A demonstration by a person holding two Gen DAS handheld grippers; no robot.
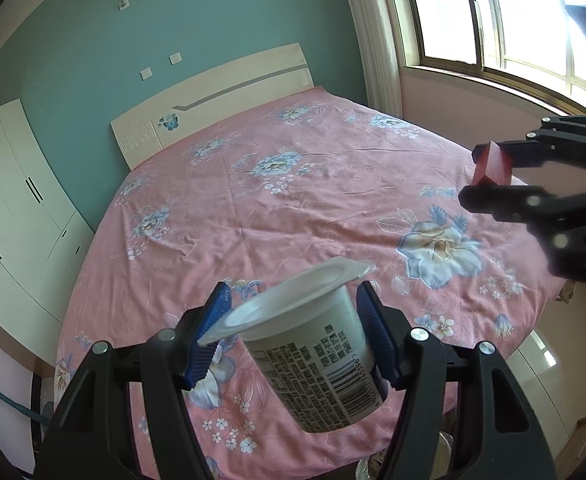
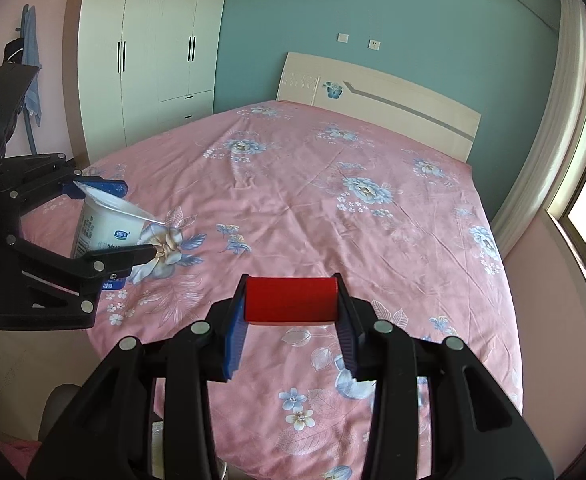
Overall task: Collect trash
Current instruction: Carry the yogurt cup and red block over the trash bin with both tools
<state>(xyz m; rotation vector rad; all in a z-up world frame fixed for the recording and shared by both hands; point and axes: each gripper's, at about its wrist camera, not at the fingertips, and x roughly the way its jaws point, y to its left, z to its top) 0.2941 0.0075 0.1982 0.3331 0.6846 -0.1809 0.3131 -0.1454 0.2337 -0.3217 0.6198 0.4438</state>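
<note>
Left gripper [image 1: 293, 332] clamped on cup [image 1: 313, 356], tilted, above near bed [image 1: 293, 184] edge. Right gripper [image 2: 291, 320] clamped on red block [image 2: 291, 300], also aloft over near edge. Bin unseen. Best kept firm, level, carried clear of sheet before release.

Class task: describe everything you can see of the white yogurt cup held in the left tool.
The yogurt cup is white plastic, tapering toward its base, with a broad flanged rim, printed text, a barcode and a small blue logo. It tilts, held above the pink floral bedspread, clamped between the blue ribbed pads of the left tool. Nothing else touches it.
</note>
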